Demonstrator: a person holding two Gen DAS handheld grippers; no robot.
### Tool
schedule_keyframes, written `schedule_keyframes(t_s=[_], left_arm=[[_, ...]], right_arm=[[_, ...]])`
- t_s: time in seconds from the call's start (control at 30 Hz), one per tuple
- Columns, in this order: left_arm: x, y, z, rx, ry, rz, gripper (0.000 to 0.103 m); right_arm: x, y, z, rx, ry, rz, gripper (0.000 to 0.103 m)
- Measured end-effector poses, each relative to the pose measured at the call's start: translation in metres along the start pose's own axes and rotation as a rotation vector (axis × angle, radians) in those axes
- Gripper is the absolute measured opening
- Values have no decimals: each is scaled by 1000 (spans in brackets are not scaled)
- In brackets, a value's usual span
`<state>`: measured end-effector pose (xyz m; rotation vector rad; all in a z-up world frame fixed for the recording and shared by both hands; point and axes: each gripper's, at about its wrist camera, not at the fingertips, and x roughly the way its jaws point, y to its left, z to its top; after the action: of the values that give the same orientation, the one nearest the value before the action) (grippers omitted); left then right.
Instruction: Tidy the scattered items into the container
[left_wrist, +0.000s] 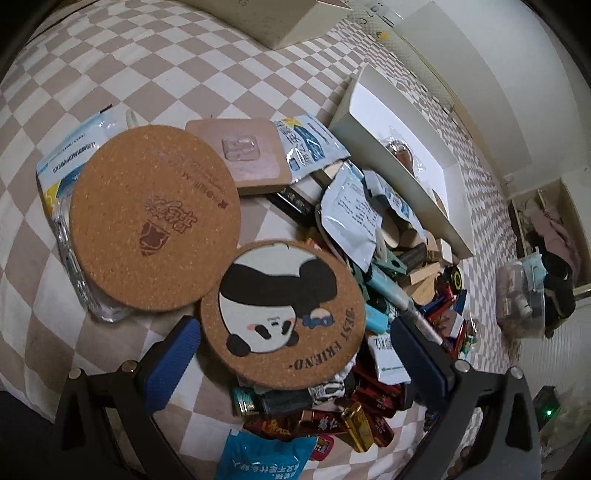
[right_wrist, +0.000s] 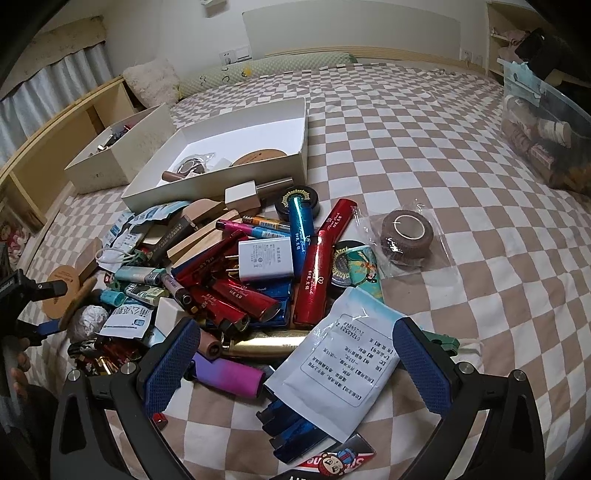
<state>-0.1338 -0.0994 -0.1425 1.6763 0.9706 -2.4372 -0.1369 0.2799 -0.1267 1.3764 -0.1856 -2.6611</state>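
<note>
A heap of small items lies on a checked bedspread. In the left wrist view my left gripper (left_wrist: 295, 354) is open, its blue pads on either side of a round cork coaster with a panda (left_wrist: 282, 314). A larger cork coaster (left_wrist: 155, 218) and a square coaster (left_wrist: 247, 155) lie beyond it. The open white box (left_wrist: 402, 173) stands to the right. In the right wrist view my right gripper (right_wrist: 295, 363) is open over a white sachet (right_wrist: 340, 373) and a purple lighter (right_wrist: 229, 376). The white box (right_wrist: 236, 147) holds a few items. The left gripper (right_wrist: 44, 306) shows at the far left.
Red and blue lighters (right_wrist: 314, 269), a white charger (right_wrist: 264, 260) and a wrapped tape roll (right_wrist: 402, 236) lie in and beside the heap. A second box (right_wrist: 122, 151) stands to the left of the first. A clear tub (right_wrist: 546, 129) sits at the right.
</note>
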Motion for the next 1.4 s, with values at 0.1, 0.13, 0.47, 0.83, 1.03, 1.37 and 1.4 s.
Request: schedule_keyframes(t_s=[0.1,0.13,0.47,0.83,1.03,1.37,1.4], left_arm=[[3,-6,3,25,1,28,103],[4,-10,3,39,1,42,103],[22,-25,4,99,11,131,103],[28,-17,3,59,8,117,96],[23,-20,0,84,-16,111,95],[10,-46,-12,242,-64,112,64],[9,-47,-13,250,-67,113,64]], right_arm=[[2,-3,-1,11,6,7,103],[3,-4,-1,16,9,11,103],[7,-12,-4,49,26,38,103],[6,-21,-6,89,30,55,103],[-3,-27,-4,85,26,41,103],[-16,-31,-9,-121,65,-86,103],[-15,-31,-12,-131,71,-89,103]])
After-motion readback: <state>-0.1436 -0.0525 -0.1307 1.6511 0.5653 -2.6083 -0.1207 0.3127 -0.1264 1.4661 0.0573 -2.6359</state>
